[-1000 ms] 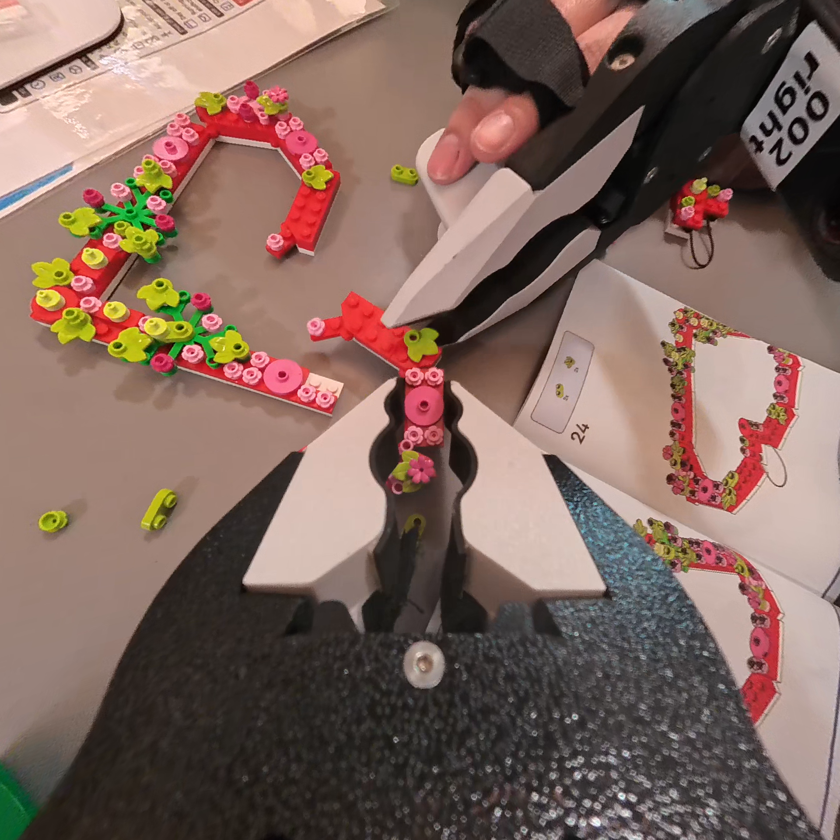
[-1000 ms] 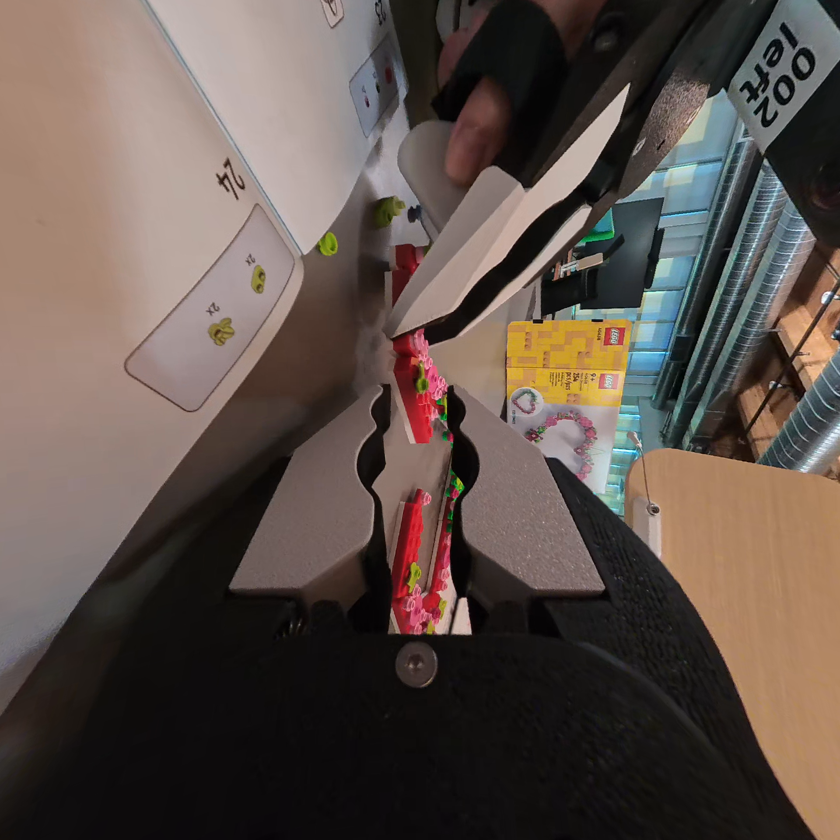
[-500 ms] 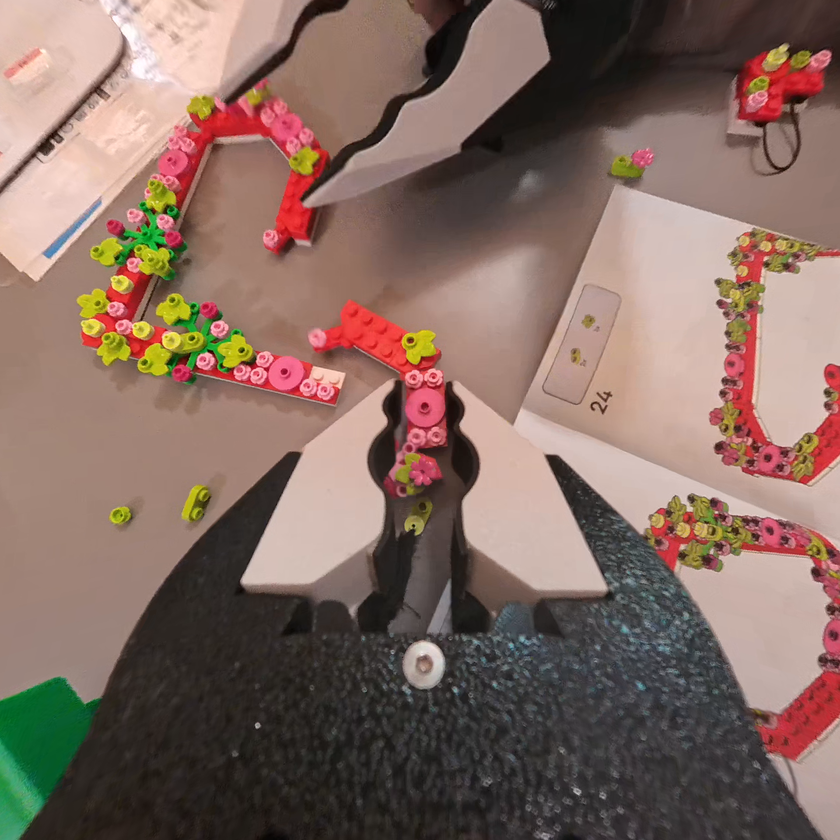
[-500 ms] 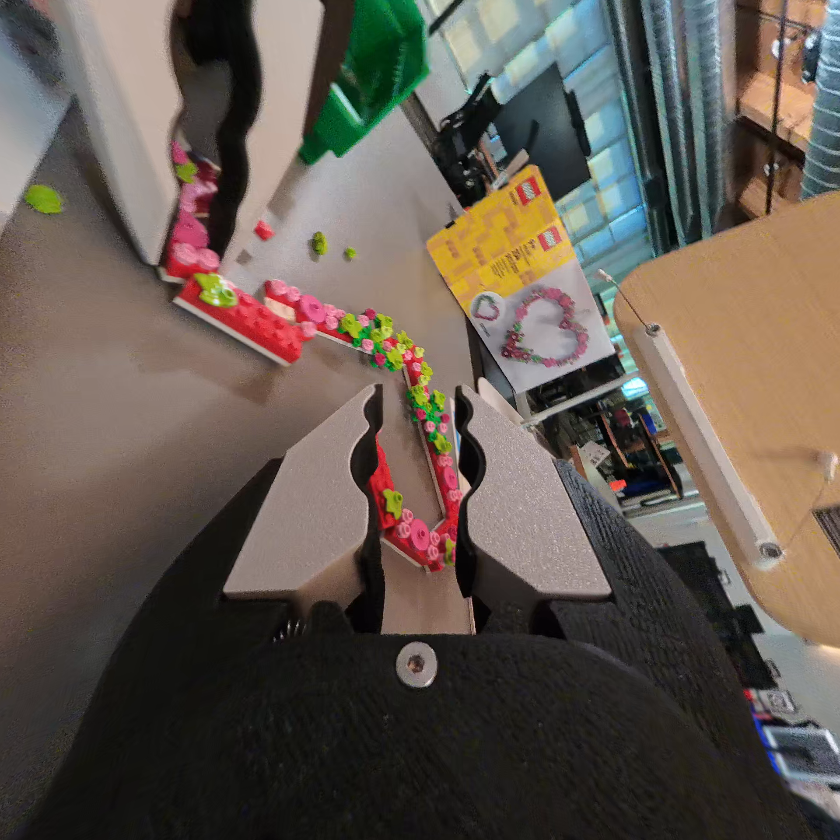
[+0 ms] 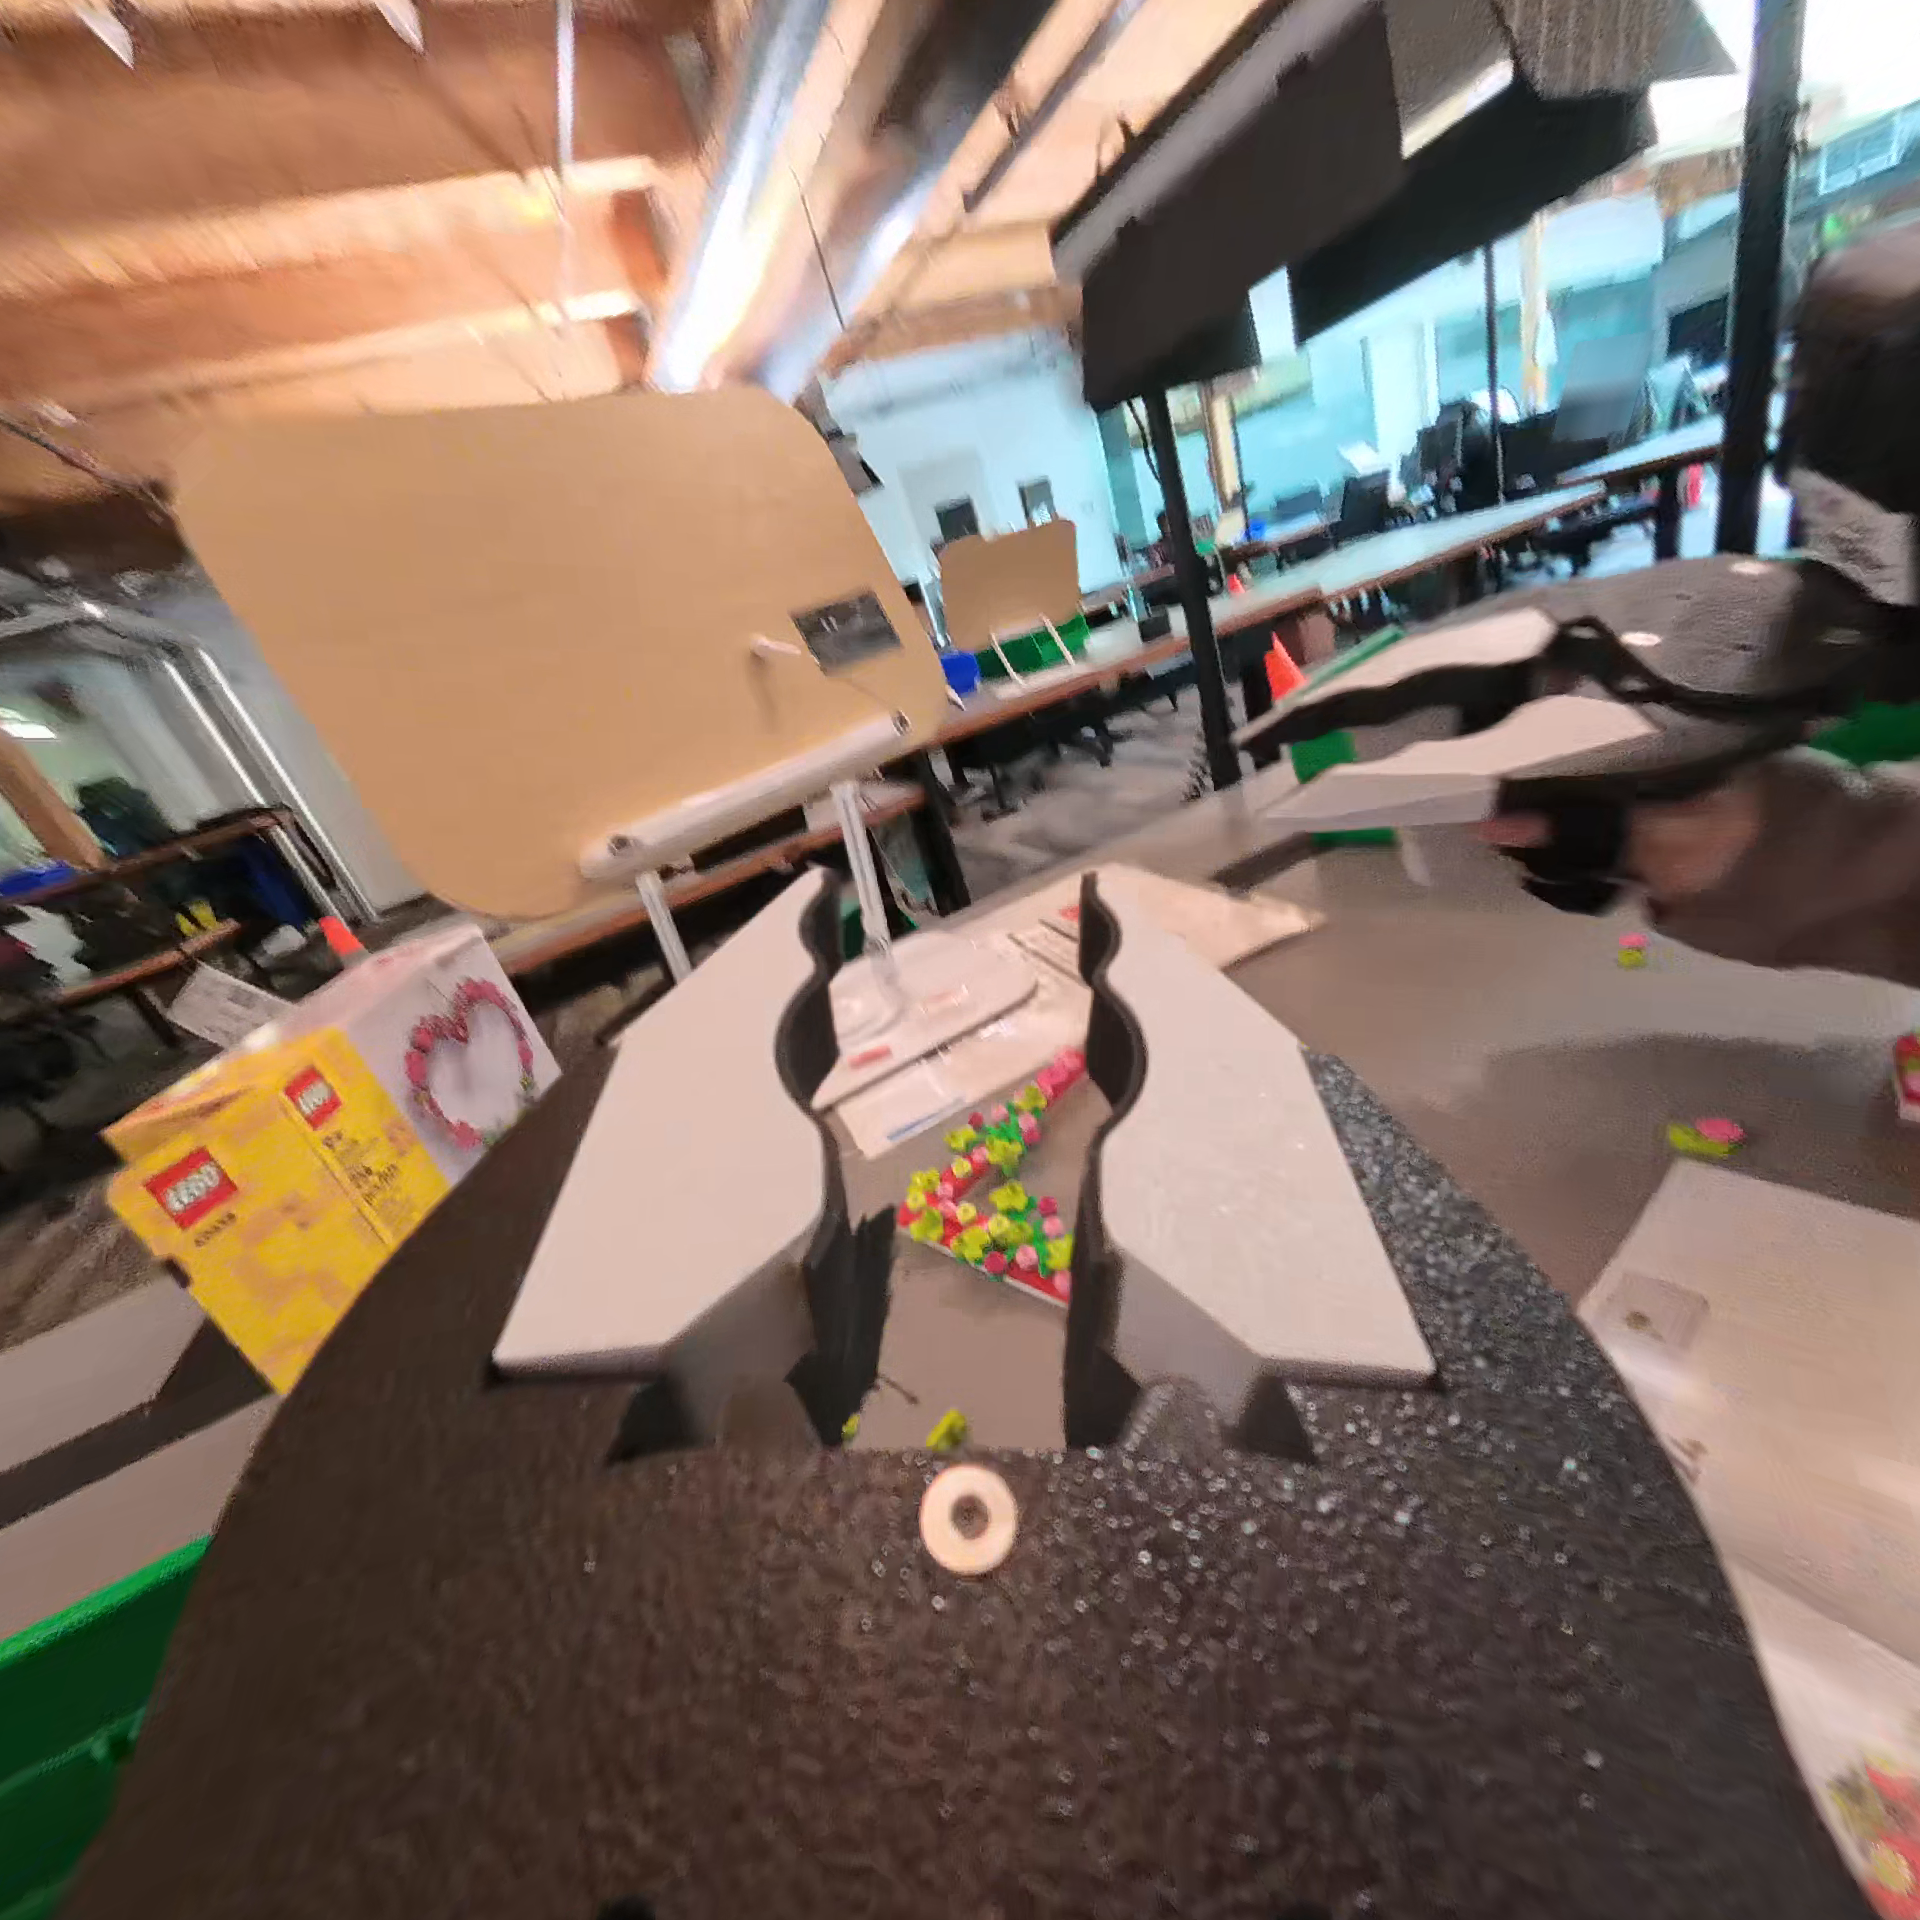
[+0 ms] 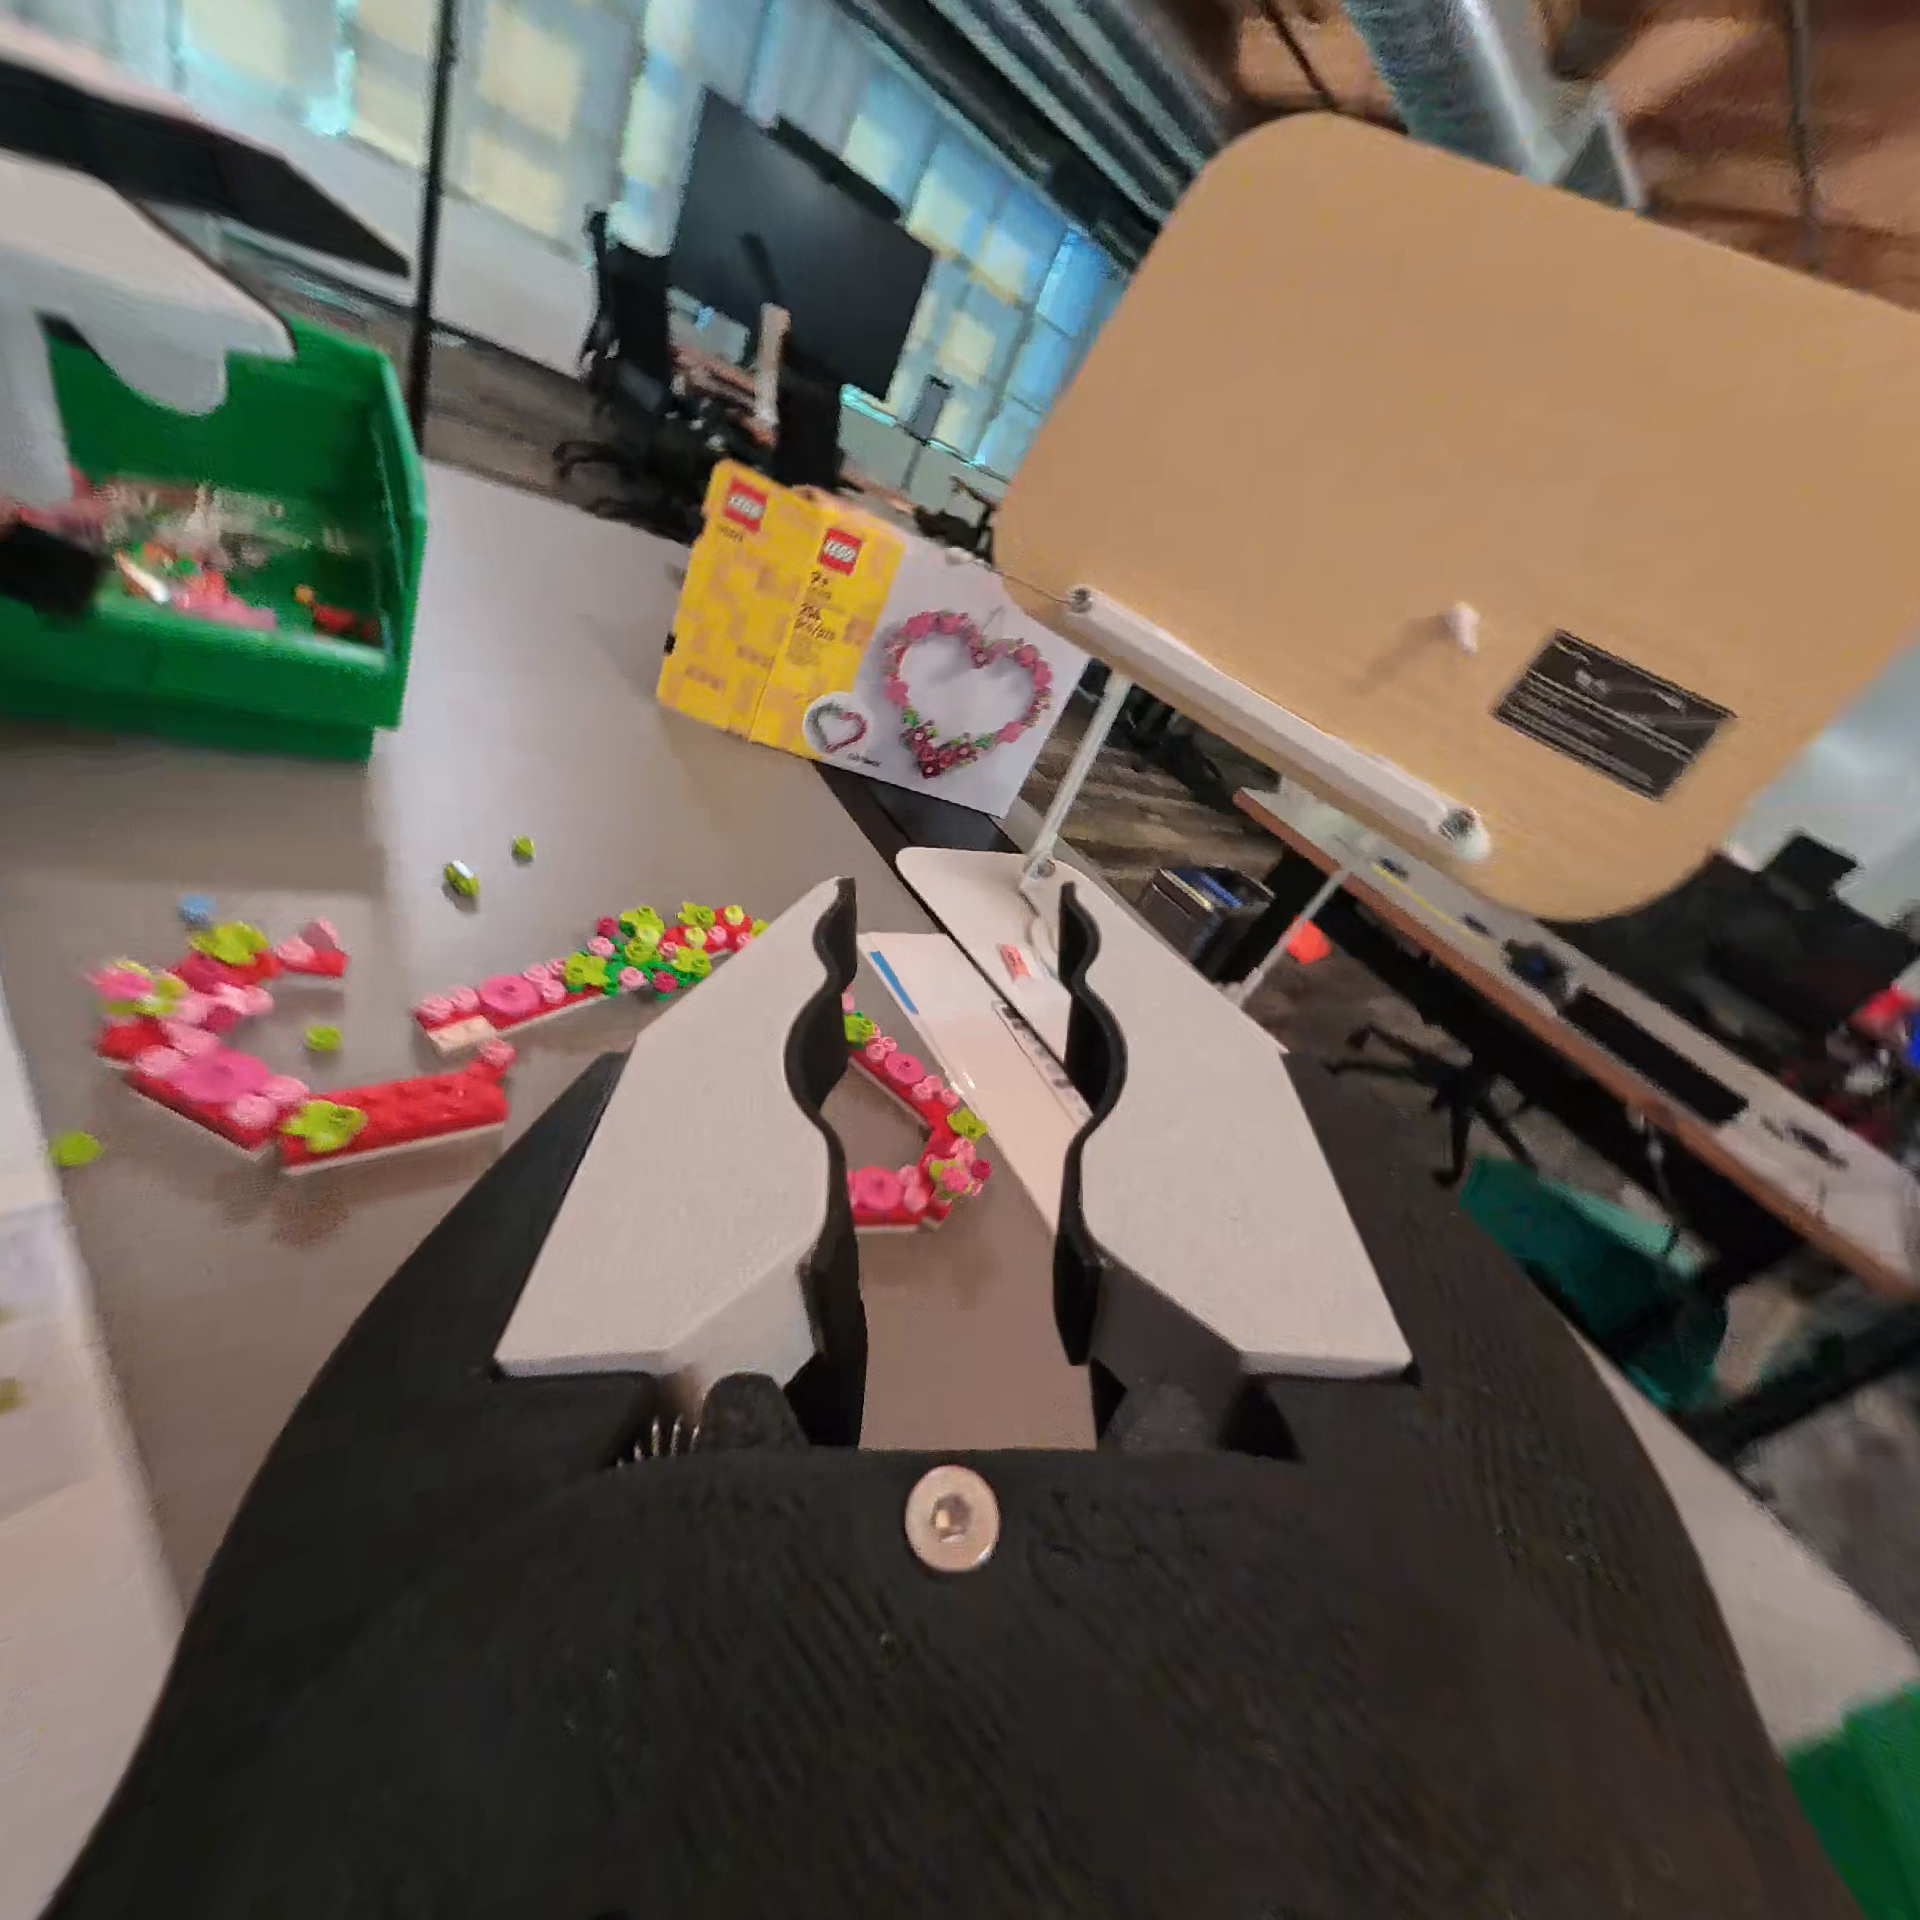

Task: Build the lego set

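Note:
My left gripper (image 5: 956, 894) is open and empty, raised and pointing across the room. Between its fingers the big flowered red heart section (image 5: 987, 1195) lies on the grey table (image 5: 1455, 1029). My right gripper (image 6: 956, 894) is open and empty too; it also shows in the left wrist view (image 5: 1262, 779), held above the table at the right. In the right wrist view the big heart section (image 6: 623, 966) curves round under the fingers. The small red section with pink flowers (image 6: 301, 1101) lies loose at the left.
A yellow set box (image 6: 810, 634) stands at the table's far edge, beside a wooden panel on a white stand (image 6: 1455, 499). A green bin (image 6: 229, 644) of parts is at the left. The open instruction booklet (image 5: 1766, 1351) lies right. Small loose pieces (image 5: 1704, 1138) dot the table.
My left gripper let go of the small red section, opened and swung up off the table. My right gripper drew back from it, opened wider and rose.

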`<action>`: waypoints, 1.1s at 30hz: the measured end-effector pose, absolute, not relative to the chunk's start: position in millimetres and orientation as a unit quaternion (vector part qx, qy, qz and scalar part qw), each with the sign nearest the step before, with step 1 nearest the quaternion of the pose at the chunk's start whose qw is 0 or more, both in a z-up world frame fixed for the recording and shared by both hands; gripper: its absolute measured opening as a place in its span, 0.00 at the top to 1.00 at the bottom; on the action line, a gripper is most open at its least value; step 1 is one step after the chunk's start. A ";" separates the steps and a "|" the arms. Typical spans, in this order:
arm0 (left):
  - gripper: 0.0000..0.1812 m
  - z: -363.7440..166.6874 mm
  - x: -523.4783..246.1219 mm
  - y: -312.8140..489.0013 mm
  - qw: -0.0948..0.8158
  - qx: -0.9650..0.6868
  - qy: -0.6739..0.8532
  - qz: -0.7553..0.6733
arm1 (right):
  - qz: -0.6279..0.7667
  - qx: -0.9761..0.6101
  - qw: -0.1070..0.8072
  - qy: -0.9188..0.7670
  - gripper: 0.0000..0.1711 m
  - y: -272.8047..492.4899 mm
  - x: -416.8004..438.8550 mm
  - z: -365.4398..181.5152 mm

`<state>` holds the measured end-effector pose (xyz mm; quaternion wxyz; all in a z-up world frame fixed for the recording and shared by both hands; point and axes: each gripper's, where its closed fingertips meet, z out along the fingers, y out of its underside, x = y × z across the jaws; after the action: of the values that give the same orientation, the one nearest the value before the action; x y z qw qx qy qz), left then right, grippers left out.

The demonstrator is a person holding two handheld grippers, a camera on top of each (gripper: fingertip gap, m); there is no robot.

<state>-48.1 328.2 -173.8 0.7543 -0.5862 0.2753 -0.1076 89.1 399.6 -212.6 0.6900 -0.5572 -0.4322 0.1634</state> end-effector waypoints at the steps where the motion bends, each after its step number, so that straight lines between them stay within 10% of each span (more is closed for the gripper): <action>1: 0.76 -170.4 -47.6 325.2 0.766 -0.573 0.271 -0.109 | 0.163 -0.568 0.696 -0.408 0.78 390.5 98.0 -209.7; 33: 0.64 -209.7 -20.1 327.3 0.786 -0.547 0.259 -0.122 | 0.027 -0.609 0.750 -0.257 0.83 335.9 165.9 -232.3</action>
<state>-20.1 327.3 -209.7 0.7863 -0.5473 0.2594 -0.1224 165.9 335.9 -232.3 0.7497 -0.6093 -0.2568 0.0266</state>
